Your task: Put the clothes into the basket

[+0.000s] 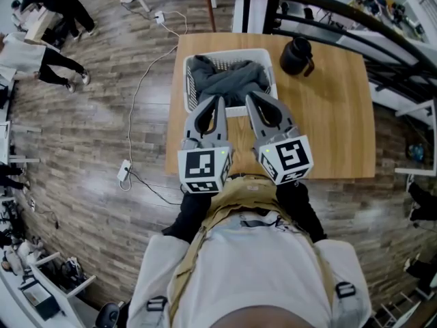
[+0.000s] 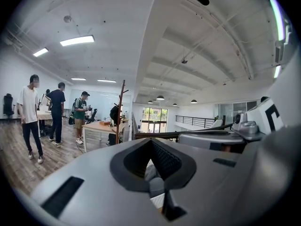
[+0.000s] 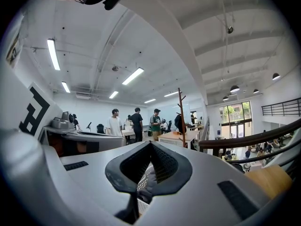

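Note:
A white mesh basket [image 1: 230,52] stands on the wooden table [image 1: 334,115] at its left half. Dark grey clothes [image 1: 229,80] lie heaped inside it. My left gripper [image 1: 218,102] and right gripper [image 1: 251,96] hang side by side over the table's near edge, tips at the basket's near rim. Both are shut with nothing between the jaws. In the left gripper view the jaws of that gripper [image 2: 152,141] meet at the tip, and a bit of grey cloth [image 2: 150,171] shows through the gap. The right gripper [image 3: 150,145] looks the same, with white mesh [image 3: 142,181] below it.
A black jug [image 1: 298,57] stands on the table right of the basket. A dark railing [image 1: 341,19] runs behind the table. A white cable [image 1: 140,87] and power strip [image 1: 124,173] lie on the wood floor at left. People [image 1: 41,53] stand far left.

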The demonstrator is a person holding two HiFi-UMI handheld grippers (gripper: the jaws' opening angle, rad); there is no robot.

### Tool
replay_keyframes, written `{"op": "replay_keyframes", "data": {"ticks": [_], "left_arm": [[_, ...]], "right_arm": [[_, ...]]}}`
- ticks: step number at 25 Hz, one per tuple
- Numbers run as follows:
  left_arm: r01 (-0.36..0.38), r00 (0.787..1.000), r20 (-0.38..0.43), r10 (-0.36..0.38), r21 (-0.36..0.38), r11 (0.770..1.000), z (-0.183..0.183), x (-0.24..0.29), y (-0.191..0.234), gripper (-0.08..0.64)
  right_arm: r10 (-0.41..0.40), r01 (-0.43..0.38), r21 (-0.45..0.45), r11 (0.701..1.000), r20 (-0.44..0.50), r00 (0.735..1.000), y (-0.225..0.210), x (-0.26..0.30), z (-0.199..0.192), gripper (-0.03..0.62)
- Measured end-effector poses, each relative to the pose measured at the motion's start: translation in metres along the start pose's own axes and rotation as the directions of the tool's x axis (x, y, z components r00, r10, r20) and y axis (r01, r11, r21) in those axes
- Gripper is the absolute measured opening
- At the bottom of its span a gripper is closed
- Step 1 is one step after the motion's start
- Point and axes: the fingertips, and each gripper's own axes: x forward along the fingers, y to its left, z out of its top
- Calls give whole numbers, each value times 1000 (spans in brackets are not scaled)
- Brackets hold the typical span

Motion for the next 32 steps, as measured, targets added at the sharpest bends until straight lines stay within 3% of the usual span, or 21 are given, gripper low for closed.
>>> {"op": "replay_keyframes", "data": {"ticks": [32], "left_arm": [[44, 999, -7, -44, 0, 999, -6, 0, -25, 0]], "right_arm": [[-55, 55, -10, 998, 30, 998, -11, -34, 4, 20]]}}
